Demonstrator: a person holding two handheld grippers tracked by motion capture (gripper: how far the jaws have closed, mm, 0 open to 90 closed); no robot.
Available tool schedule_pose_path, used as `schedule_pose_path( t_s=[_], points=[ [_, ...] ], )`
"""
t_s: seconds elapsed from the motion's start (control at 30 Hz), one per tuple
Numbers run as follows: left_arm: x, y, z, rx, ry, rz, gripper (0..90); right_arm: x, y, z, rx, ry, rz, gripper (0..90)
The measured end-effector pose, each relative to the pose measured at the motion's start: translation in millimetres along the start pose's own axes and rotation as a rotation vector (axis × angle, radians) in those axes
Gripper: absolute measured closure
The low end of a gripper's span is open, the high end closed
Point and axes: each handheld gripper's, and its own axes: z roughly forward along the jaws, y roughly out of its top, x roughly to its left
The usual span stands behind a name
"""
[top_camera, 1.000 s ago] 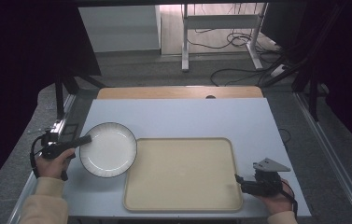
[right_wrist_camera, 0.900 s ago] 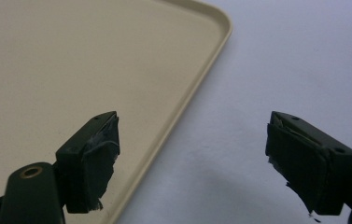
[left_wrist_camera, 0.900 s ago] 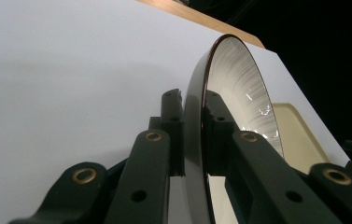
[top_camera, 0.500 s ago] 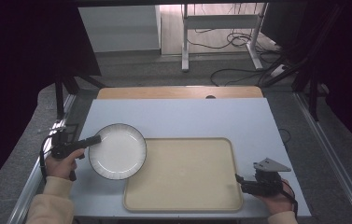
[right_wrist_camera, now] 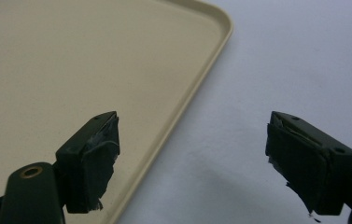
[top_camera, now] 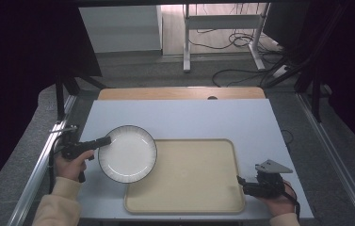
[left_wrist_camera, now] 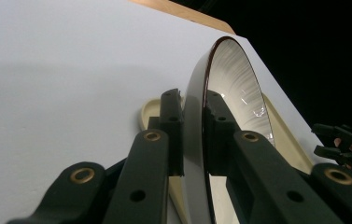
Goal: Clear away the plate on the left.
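My left gripper (top_camera: 103,140) has its jaws clenched on the plate (top_camera: 128,153) rim; the plate hangs over the tray (top_camera: 189,179)'s left edge. I should keep it level and set it flat on the tray. My right gripper (top_camera: 242,182) waits released, near right on the desk (top_camera: 180,117).

The plate (top_camera: 127,153) is white with a dark rim. The tray (top_camera: 189,179) is pale yellow. The table (top_camera: 180,117) is light blue-grey. The gripper jaws are black.
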Motion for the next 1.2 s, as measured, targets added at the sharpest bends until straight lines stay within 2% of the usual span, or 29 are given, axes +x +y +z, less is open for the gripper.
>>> schedule_pose_path(
  t_s=[0.13,0.6,1.2],
  points=[
    [-5.5,0.3,4.5,0.004,-0.019,0.007,81.3,0.1,0.1,0.2,0.0,0.0,0.0,17.9],
    [-24.4,1.2,20.9,0.029,-0.033,0.025,81.1,0.0,-0.2,0.8,0.001,0.0,-0.004,17.9],
    [-36.3,1.4,31.8,0.023,-0.037,0.041,80.7,0.2,-0.3,1.0,-0.005,0.003,-0.01,17.9]
  ],
)
